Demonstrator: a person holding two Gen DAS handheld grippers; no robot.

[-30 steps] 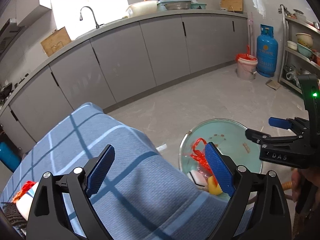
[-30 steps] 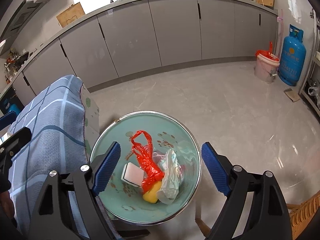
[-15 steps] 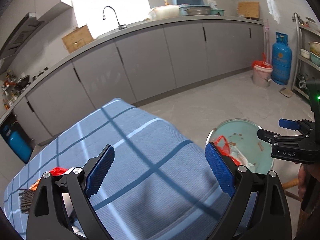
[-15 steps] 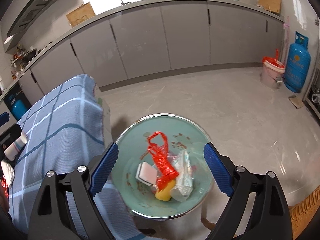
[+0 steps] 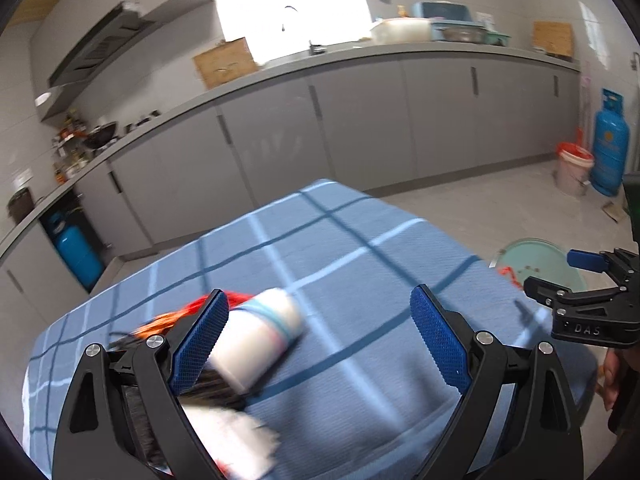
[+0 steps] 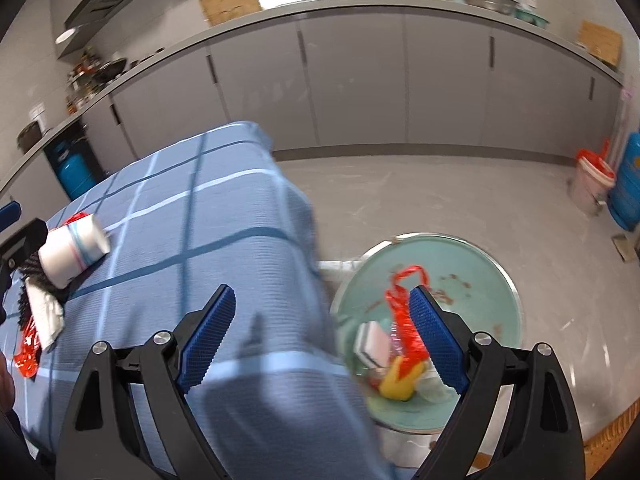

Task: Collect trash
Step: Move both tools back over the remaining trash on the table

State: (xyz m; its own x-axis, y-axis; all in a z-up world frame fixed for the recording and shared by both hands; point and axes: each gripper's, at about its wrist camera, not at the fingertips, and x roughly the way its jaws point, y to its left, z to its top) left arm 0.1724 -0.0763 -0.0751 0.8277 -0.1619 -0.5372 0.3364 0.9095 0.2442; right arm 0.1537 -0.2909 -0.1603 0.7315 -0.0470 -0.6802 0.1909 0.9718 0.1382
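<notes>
A white paper cup (image 5: 256, 344) lies on its side on the blue checked tablecloth (image 5: 360, 264). Beside it are a red plastic scrap (image 5: 188, 312), a dark scrubber (image 5: 208, 394) and a crumpled white tissue (image 5: 228, 432). My left gripper (image 5: 318, 340) hovers open over them, its left finger next to the cup. My right gripper (image 6: 322, 332) holds nothing and its jaws are opening above the table's edge. To its right a teal basin (image 6: 480, 264) holds a red bag (image 6: 404, 312), a sponge (image 6: 374, 340) and a yellow piece (image 6: 398, 386). The right wrist view also shows the cup (image 6: 72, 248).
Grey cabinets run along the back wall. A blue gas cylinder (image 5: 610, 144) and a white bucket (image 5: 574, 168) stand at the far right, another blue cylinder (image 5: 76, 252) at the left. A wicker seat (image 6: 612, 432) is beside the basin. The floor is pale tile.
Both views have swung left from the basin toward the table. The cup and the other scraps have come in under the left gripper. The right jaws stand a little wider.
</notes>
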